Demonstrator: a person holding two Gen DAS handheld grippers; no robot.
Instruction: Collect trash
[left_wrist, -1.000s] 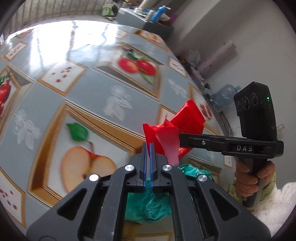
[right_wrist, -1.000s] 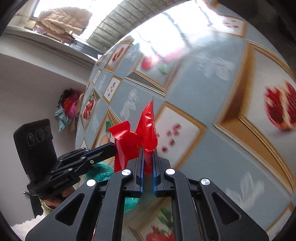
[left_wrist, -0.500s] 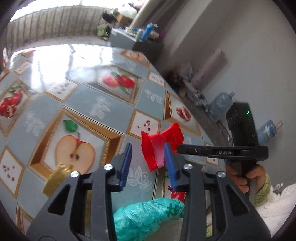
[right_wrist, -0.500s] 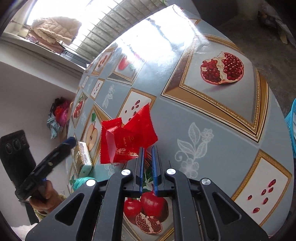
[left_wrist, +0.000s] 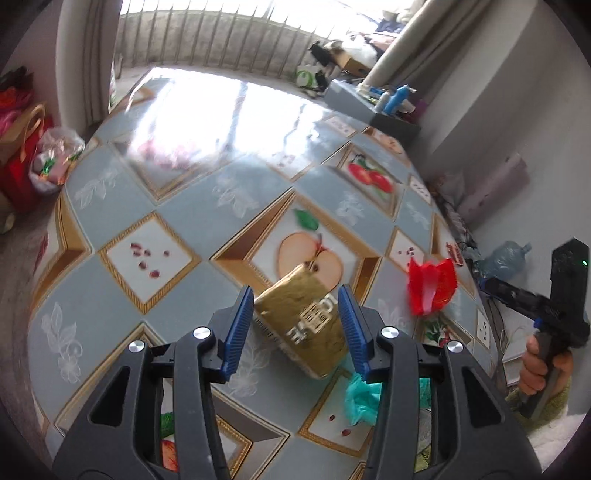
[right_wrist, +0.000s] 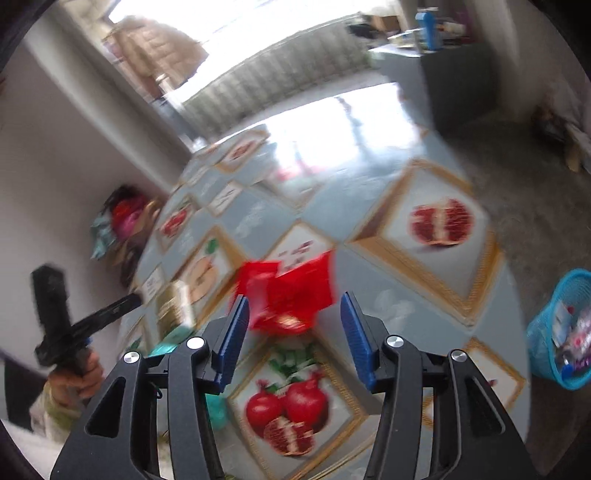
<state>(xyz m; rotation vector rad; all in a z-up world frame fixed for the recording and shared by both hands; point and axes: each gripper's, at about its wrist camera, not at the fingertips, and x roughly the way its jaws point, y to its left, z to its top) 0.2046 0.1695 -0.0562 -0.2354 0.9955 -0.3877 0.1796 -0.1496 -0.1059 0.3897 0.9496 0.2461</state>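
Observation:
A crumpled red wrapper (right_wrist: 291, 291) shows blurred just beyond my right gripper (right_wrist: 293, 334). Its jaws are opening and neither pad touches the wrapper. The left wrist view has the same red wrapper (left_wrist: 430, 284) over the right side of the table, apart from both grippers. My left gripper (left_wrist: 295, 328) is also opening, with nothing pressed between its pads. A gold packet (left_wrist: 306, 325) lies on the table beyond them. A teal bag (left_wrist: 362, 398) lies crumpled near the table's near edge. A hand holds the right gripper (left_wrist: 487, 286) at the far right.
The table (left_wrist: 177, 206) wears a fruit-print cloth. On the floor to the right stands a blue basket (right_wrist: 565, 332) with rubbish in it. Bags (left_wrist: 48, 158) sit on the floor at the left, and a water bottle (left_wrist: 506, 258) stands by the right wall.
Both grippers were shut on the red wrapper; the left opened first, then the right, so the wrapper is loose. Both hands drew back and rose, and the gold packet came into view.

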